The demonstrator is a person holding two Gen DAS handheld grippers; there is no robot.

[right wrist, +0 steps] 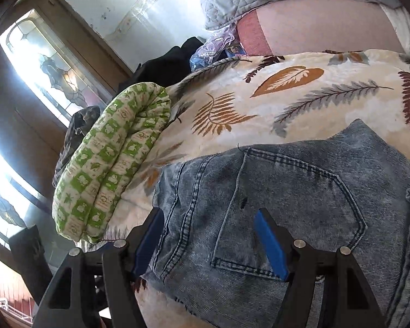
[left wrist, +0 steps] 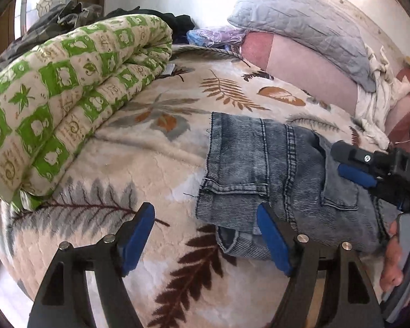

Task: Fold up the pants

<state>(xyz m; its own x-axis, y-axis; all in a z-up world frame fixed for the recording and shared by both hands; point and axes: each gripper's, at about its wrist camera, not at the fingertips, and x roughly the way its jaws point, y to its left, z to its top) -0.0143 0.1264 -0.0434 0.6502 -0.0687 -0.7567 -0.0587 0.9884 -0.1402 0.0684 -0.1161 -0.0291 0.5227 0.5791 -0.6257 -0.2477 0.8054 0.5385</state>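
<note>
Folded blue washed-denim pants (left wrist: 259,158) lie on a cream blanket with a leaf print (left wrist: 161,147), hems toward the left. My left gripper (left wrist: 205,235) hovers open at the pants' near left corner; its right pad (left wrist: 273,240) is over the denim, its left pad over bare blanket. My right gripper (left wrist: 341,161) comes in from the right above the pants, with a person's hand (left wrist: 393,257) on its handle. In the right wrist view the right gripper (right wrist: 209,242) stands open over the pants (right wrist: 287,180), just above a back pocket, pads apart from the cloth.
A rolled green-and-white quilt (left wrist: 68,104) lies along the left of the bed. A grey pillow (left wrist: 300,24) on a pink one (left wrist: 309,68), white cloth (left wrist: 380,101), a plastic bag (left wrist: 213,35) and dark clothes (left wrist: 164,19) crowd the far side. Glass door panels (right wrist: 49,65) stand beyond.
</note>
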